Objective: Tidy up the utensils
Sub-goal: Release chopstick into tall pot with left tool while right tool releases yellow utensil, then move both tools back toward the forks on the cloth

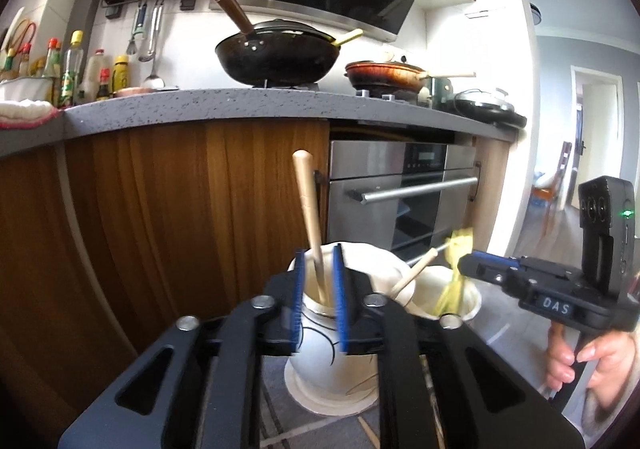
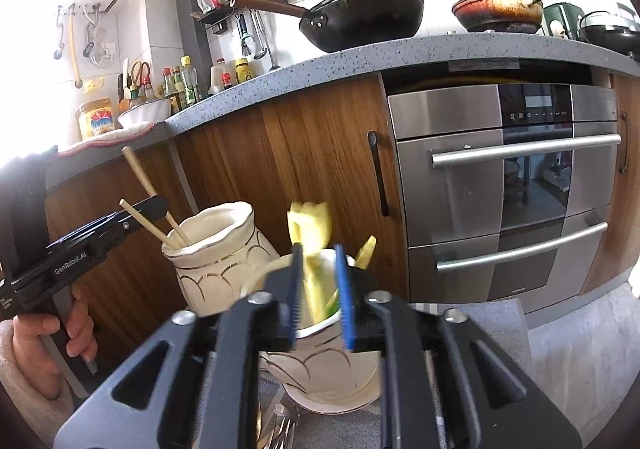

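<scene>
Two white gold-lined ceramic vases stand side by side on a grey mat. My left gripper is open over the left vase. A wooden stick stands in that vase between the blue pads, which stay apart from it, and a second stick leans to the right. My right gripper is open over the right vase. A blurred yellow utensil hangs loose between its pads, and another yellow piece rests in the vase. Each gripper shows in the other's view, held by a hand.
Wooden cabinet doors and a steel oven stand right behind the vases. The grey counter above carries a black wok, a brown pan and several bottles. Forks lie on the mat at the near edge.
</scene>
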